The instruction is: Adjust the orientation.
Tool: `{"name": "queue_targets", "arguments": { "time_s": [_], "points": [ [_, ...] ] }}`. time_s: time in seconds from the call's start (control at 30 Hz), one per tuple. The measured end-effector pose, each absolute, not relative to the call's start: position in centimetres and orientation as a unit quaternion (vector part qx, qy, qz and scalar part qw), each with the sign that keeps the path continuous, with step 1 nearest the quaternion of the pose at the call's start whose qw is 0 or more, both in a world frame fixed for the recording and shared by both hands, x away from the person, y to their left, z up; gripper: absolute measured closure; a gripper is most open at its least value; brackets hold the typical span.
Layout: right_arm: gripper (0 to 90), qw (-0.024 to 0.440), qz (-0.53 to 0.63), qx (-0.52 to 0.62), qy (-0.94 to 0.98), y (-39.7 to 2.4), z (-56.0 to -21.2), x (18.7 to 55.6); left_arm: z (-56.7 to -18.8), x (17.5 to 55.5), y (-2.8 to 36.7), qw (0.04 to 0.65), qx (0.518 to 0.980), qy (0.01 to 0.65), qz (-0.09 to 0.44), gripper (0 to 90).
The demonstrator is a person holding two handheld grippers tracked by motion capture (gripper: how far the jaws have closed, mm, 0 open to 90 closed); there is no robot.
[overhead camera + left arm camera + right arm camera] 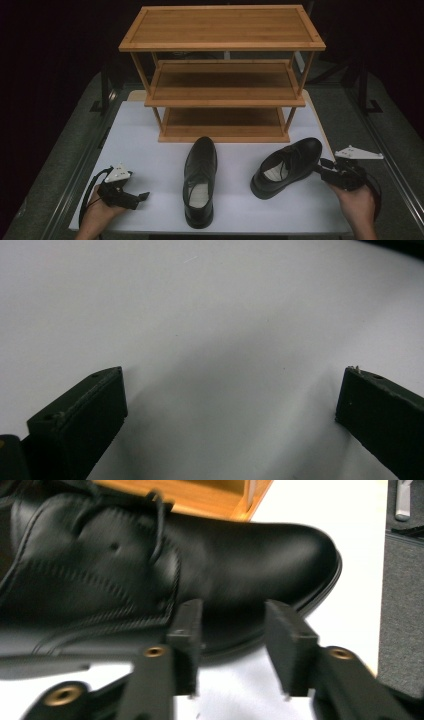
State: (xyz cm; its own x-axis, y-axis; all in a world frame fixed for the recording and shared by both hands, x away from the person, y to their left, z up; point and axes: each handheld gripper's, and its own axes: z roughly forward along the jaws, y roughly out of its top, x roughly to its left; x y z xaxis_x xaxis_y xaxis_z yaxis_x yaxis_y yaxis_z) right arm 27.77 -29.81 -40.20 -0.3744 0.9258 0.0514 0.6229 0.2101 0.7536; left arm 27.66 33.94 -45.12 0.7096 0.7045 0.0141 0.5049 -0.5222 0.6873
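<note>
Black leather shoe [287, 167] tilts up, its edge clamped in our right gripper [327, 169]; left gripper [230, 405] gapes idle; next, carry it to the rack [222, 75].

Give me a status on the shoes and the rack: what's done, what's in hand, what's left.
Done: nothing is shelved; all three tiers of the wooden rack are bare. In hand: the right gripper has the side of the right shoe, which sits tilted with its toe toward the rack. The left gripper waits open over the white table. Left: both shoes, including the left shoe flat on the table.
</note>
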Motion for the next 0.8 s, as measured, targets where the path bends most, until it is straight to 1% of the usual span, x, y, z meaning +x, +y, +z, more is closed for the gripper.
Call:
{"name": "queue_targets", "arguments": {
  "time_s": [0.03, 0.07, 0.13, 0.17, 0.2, 0.23, 0.27, 0.47, 0.57, 0.67, 0.8],
  "points": [
    [66.0, 0.212, 0.357, 0.517, 0.748, -29.8, -40.2, 27.8, -45.1, 27.7, 33.9, 0.34, 0.86, 0.352, 0.147, 0.0],
    [73.8, 0.214, 0.35, 0.516, 0.752, -29.9, -40.0, 28.6, -45.1, 27.7, 34.0, 0.339, 0.86, 0.352, 0.147, 0.0],
    [82.5, 0.213, 0.35, 0.515, 0.753, -30.0, -39.8, 29.5, -45.1, 27.7, 34.0, 0.339, 0.86, 0.352, 0.146, 0.0],
    [82.5, 0.213, 0.35, 0.515, 0.753, -30.0, -39.8, 29.5, -45.1, 27.7, 34.0, 0.339, 0.86, 0.352, 0.146, 0.0],
    [89.5, 0.214, 0.348, 0.511, 0.756, -30.2, -39.8, 30.3, -45.1, 27.7, 34.0, 0.339, 0.86, 0.352, 0.146, 0.0],
    [89.5, 0.214, 0.348, 0.511, 0.756, -30.2, -39.8, 30.3, -45.1, 27.7, 34.0, 0.339, 0.86, 0.352, 0.146, 0.0],
    [89.7, 0.216, 0.346, 0.51, 0.757, -30.5, -39.7, 31.2, -45.1, 27.7, 34.0, 0.34, 0.86, 0.352, 0.147, 0.0],
    [89.8, 0.216, 0.346, 0.516, 0.753, -31.7, -39.5, 33.7, -45.1, 27.7, 34.0, 0.34, 0.86, 0.352, 0.146, 0.0],
    [89.8, 0.224, 0.336, 0.521, 0.752, -32.1, -39.4, 34.9, -45.1, 27.7, 34.0, 0.34, 0.86, 0.352, 0.146, 0.0],
    [89.8, 0.23, 0.328, 0.527, 0.749, -32.8, -39.6, 36.0, -45.1, 27.7, 34.0, 0.339, 0.86, 0.352, 0.146, 0.0],
    [89.9, 0.227, 0.327, 0.54, 0.742, -33.6, -40.1, 37.1, -45.1, 27.7, 34.0, 0.339, 0.86, 0.352, 0.144, 0.0]
  ]
}}
